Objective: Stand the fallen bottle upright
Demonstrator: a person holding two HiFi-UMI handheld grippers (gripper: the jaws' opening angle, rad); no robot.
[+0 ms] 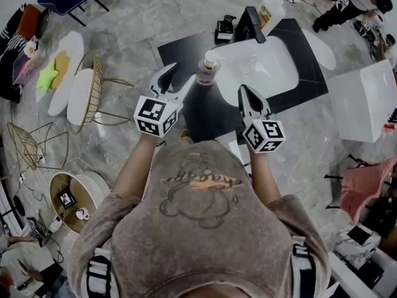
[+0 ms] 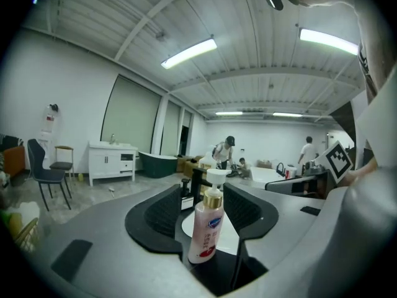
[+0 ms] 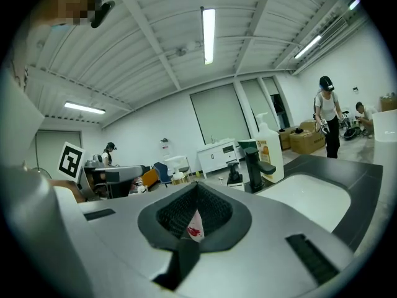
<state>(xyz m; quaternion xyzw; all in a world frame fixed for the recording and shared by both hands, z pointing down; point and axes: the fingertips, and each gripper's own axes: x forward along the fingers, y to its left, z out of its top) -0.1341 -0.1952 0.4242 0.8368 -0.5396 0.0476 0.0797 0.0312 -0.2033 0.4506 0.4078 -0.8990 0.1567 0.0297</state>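
A pink pump bottle [image 1: 207,71] with a gold collar and white pump stands upright on the black counter [image 1: 211,113], just left of the white sink. In the left gripper view the bottle [image 2: 205,228] rises in the gap between the jaws, its base on the counter and the pads clear of it. My left gripper [image 1: 177,78] is open, a little left of the bottle. My right gripper [image 1: 247,95] hovers over the counter's front right with its jaws together and empty. Through the slit between them, the right gripper view shows only a sliver of the bottle [image 3: 194,225].
The white sink [image 1: 260,67] has a black faucet [image 1: 251,23] behind it, with a white jug [image 1: 271,11] and a small black dispenser [image 1: 224,28] nearby. Wire chairs [image 1: 93,95] stand at the left, a white block [image 1: 366,101] at the right. People work at the room's far end.
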